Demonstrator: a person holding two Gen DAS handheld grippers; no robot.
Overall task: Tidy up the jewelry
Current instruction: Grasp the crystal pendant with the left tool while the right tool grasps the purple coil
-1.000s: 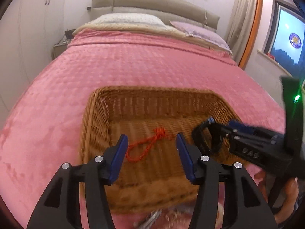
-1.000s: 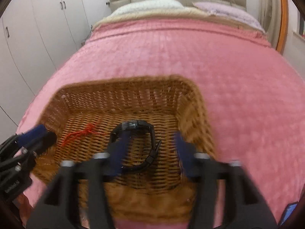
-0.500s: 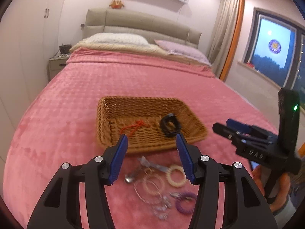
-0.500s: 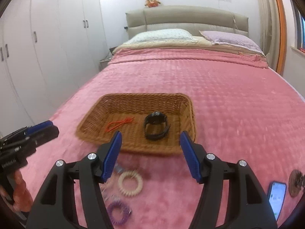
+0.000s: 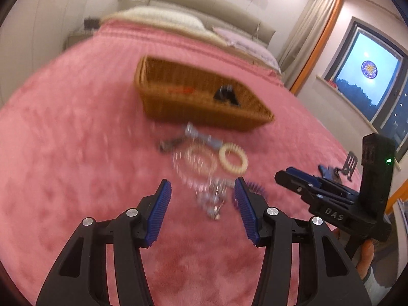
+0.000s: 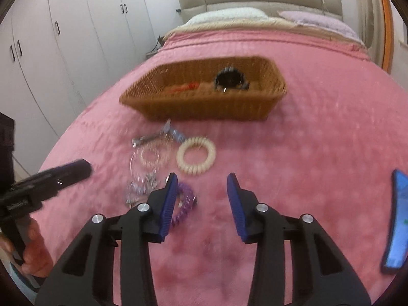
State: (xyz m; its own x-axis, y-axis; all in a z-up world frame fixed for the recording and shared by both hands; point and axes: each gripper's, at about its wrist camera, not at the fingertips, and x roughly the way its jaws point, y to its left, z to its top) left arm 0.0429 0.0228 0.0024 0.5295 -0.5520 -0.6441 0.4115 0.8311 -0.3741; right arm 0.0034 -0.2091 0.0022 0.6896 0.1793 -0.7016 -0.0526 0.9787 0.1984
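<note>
both views look along a bed with a pink blanket. on it stands a wicker basket, at about 12 o'clock from each gripper and well apart from them. inside the basket lie a red cord toward its left part and a black watch toward its right part (in the left wrist view both are blurred).

in front of the basket, on the blanket, the other jewelry lies in a loose group. a cream spiral ring is near the middle, and just beside it at 9 o'clock there is a thin pale bracelet. a silver and blue clip-like piece lies between these and the basket wall. a silver chain is tangled at 7 o'clock from the pale bracelet. a purple spiral ring lies at 6 o'clock from the cream one.

the left gripper has its jaws spread wide with nothing between the pads; it hangs over the blanket, the silver chain showing in the gap ahead of it. the right gripper is also spread wide and holds nothing; its left finger covers part of the purple ring. a phone lies at 3 o'clock from the right gripper, near the edge of the view.
</note>
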